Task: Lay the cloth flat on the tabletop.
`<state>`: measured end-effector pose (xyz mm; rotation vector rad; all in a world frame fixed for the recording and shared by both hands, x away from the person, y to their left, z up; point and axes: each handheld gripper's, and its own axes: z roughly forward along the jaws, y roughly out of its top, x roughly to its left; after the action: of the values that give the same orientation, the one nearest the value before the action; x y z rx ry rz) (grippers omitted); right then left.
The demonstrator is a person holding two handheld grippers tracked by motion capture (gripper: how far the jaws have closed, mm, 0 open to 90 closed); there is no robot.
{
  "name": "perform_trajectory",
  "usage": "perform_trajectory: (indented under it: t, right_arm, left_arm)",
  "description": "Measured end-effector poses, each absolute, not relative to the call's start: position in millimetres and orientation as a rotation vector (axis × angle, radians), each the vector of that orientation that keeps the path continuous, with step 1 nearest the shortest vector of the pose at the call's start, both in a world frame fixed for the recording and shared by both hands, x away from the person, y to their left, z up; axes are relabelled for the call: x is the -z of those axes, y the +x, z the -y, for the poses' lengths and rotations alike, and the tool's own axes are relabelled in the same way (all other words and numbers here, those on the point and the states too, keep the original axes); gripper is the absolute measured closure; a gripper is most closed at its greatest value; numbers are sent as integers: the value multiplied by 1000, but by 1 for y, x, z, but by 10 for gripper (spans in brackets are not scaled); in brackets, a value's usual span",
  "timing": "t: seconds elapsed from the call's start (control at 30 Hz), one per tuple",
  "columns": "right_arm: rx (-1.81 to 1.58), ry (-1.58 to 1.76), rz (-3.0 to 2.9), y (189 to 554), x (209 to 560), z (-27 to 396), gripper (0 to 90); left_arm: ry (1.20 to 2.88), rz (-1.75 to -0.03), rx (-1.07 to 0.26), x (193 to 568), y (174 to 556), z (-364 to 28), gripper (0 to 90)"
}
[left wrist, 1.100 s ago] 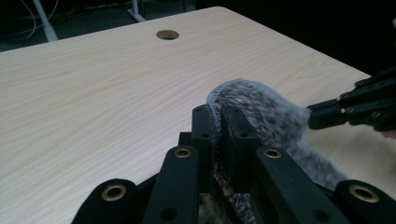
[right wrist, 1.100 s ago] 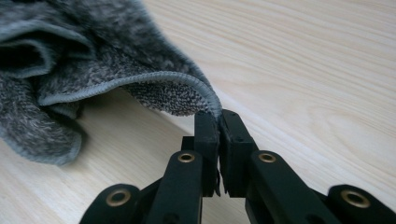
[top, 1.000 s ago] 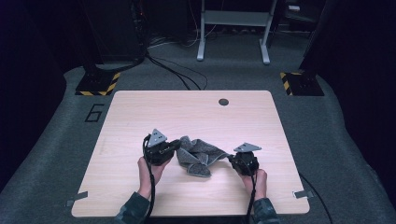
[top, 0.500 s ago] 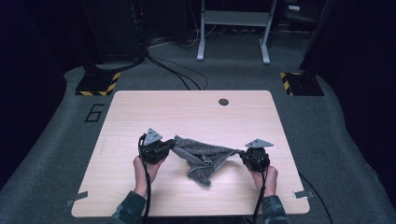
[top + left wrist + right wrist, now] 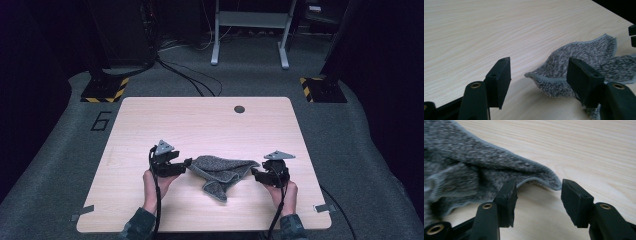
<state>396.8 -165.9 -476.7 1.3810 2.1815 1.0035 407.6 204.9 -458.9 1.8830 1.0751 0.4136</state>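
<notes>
Near the desk's (image 5: 150,120) front edge, the left gripper (image 5: 186,162) has just opened its jaws, and a corner of the grey cloth (image 5: 220,172) lies loose between them. The crumpled cloth rests flat on the desk between both tools. The right gripper (image 5: 255,172) has likewise just spread apart, the cloth's other corner lying free just ahead of it.

left tongs (image 5: 187,162): jaws just opened, empty | right tongs (image 5: 254,173): jaws just opened, empty

A lab: hazard-striped stand bases (image 5: 105,90), floor cables (image 5: 187,80), a numbered carpet mark (image 5: 101,120).
</notes>
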Motion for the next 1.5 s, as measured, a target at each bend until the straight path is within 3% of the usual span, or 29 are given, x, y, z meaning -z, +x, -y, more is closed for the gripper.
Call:
perform_trajectory:
  t: [0.27, 0.47, 0.87, 1.23, 1.43, 1.47, 1.5]
  right_arm:
    - [-1058, 1395, -2241, 383, 482, 155, 467]
    - [-1019, 1421, -2253, 385, 495, 144, 462]
    - [-975, 1456, -2239, 397, 503, 135, 454]
    - [-968, 1479, -2220, 403, 508, 128, 502]
    - [-961, 1457, -2223, 404, 511, 125, 654]
    - [-959, 1463, -2222, 404, 512, 124, 692]
    - [-950, 1467, -2225, 403, 512, 123, 769]
  left_arm:
    - [1926, -982, -464, 447, 382, -188, 297]
    - [1970, -903, -459, 453, 363, -159, 185]
    - [2120, -715, -458, 463, 349, -102, 179]
    - [2228, -702, -509, 480, 359, -83, 331]
    - [2294, -660, -496, 490, 361, -77, 640]
    - [2305, -646, -486, 492, 361, -77, 640]
    - [2309, -644, -491, 494, 361, -78, 717]
